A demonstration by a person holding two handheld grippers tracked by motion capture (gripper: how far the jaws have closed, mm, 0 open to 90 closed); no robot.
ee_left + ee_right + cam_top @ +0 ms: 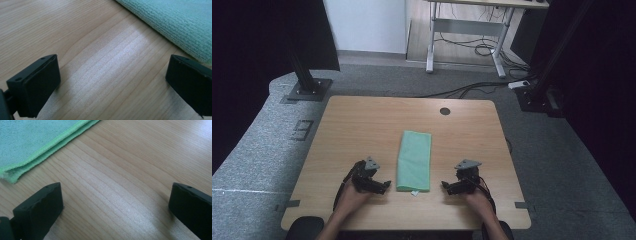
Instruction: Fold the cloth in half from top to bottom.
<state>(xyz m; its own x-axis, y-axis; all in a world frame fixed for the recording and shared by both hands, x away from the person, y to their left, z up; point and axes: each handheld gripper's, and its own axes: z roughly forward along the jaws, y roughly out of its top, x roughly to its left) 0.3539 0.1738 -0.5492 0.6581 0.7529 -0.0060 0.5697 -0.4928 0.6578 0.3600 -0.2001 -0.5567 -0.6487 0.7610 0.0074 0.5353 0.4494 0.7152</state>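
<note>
A folded green cloth (414, 160) lies lengthwise in the middle of the wooden table (362, 125), with a small white tag at its near edge. My left gripper (385, 186) rests low over the table just left of the cloth's near end, jaws wide open and nothing between them. In the left gripper view the cloth (175, 22) fills the upper right, close to the right jaw. My right gripper (445, 186) sits just right of the cloth's near end, also open and holding nothing. The right gripper view has the cloth's layered corner (30, 142) at upper left.
A round dark cable hole (445, 111) marks the table's far side. Beyond the table stand a black stand base (307, 90), a white desk frame (467, 35) and floor cables (472, 90). Bare wood lies on both sides of the cloth.
</note>
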